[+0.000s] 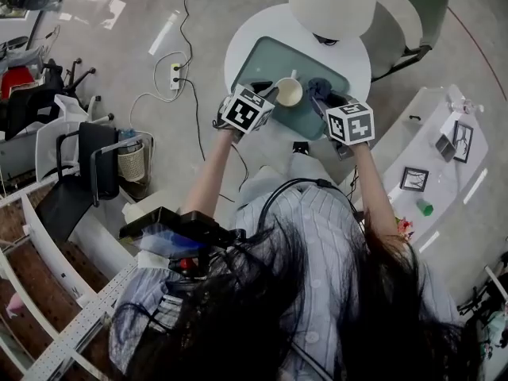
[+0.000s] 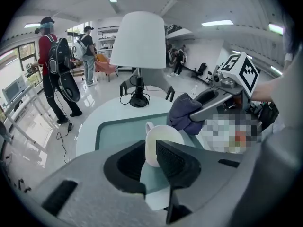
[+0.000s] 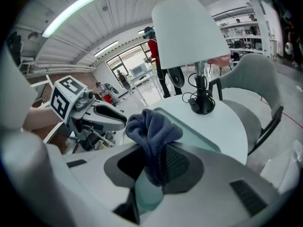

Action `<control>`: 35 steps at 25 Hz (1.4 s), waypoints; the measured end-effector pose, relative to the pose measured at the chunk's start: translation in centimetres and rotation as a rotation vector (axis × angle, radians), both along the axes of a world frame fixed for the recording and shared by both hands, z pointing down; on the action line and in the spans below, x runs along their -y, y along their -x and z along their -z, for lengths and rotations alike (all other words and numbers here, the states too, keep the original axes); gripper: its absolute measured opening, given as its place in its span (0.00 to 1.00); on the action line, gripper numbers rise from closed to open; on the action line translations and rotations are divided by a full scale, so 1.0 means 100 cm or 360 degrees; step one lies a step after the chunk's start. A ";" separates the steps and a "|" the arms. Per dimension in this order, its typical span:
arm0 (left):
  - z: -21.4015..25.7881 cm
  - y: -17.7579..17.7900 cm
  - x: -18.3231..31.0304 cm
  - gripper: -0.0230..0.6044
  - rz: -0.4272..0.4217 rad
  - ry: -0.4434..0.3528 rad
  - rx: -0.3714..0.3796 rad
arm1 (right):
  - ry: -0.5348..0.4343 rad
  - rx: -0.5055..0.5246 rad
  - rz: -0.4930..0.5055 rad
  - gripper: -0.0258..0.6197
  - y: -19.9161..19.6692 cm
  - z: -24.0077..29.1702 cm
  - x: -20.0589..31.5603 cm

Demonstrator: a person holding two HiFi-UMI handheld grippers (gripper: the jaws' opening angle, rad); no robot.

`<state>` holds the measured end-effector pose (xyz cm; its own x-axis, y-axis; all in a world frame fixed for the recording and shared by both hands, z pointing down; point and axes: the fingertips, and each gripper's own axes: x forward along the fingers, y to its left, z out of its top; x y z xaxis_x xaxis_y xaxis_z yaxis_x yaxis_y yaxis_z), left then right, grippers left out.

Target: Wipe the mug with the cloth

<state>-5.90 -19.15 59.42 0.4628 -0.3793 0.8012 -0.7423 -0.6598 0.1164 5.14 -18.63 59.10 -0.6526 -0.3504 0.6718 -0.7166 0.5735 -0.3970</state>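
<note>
While both arms reach forward in the head view, the left gripper (image 1: 268, 94) has its jaws on the near-left side of the white mug (image 1: 289, 91). The right gripper (image 1: 327, 100) holds the dark blue cloth (image 1: 319, 87) just beside the mug's right side. Both are over the teal mat (image 1: 266, 62) on the round white desk (image 1: 242, 42). Beyond the jaws the mat's far half lies bare up to the lamp (image 1: 333, 2), whose shade overhangs the desk's far edge.

Seen from the left gripper view, the left gripper (image 2: 151, 157) has its jaws drawn close and pinching the mug (image 2: 163, 141) by its near wall, so the mug fills the narrow gap. The handle points ahead and left of the jaws. Ahead and right of them the cloth (image 2: 184, 113) hangs bunched from the right gripper (image 2: 213, 103), right at the mug's rim; I cannot tell whether it touches. Left of the jaws the mat (image 2: 118, 129) runs open to its edge, with a bare strip of desk (image 2: 90, 126) outside it.

Seen from the right gripper view, the right gripper (image 3: 154, 167) has its jaws clamped on the cloth (image 3: 151, 131), which bulges above them. The left gripper (image 3: 104, 115) is close on the jaws' left. Ahead and right, bare desk (image 3: 227, 126) reaches its rim, and a chair (image 3: 258, 79) stands just past it.
</note>
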 end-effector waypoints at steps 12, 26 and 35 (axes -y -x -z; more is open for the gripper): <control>-0.020 -0.018 0.006 0.21 -0.0257 0.0166 0.0025 | -0.0047 -0.0175 0.0195 0.19 0.013 -0.019 0.020; -0.039 -0.032 0.017 0.21 -0.0591 0.0251 0.0042 | 0.0004 -0.0256 0.0331 0.19 0.029 -0.038 0.028; -0.042 -0.040 0.014 0.15 -0.0641 0.0292 0.0041 | 0.0054 -0.0257 0.0385 0.19 0.029 -0.044 0.024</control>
<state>-1.87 -20.51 63.60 0.5235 -0.0232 0.8517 -0.4345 -0.8672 0.2433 2.26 -20.99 63.52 -0.5984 -0.1731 0.7823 -0.6158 0.7240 -0.3108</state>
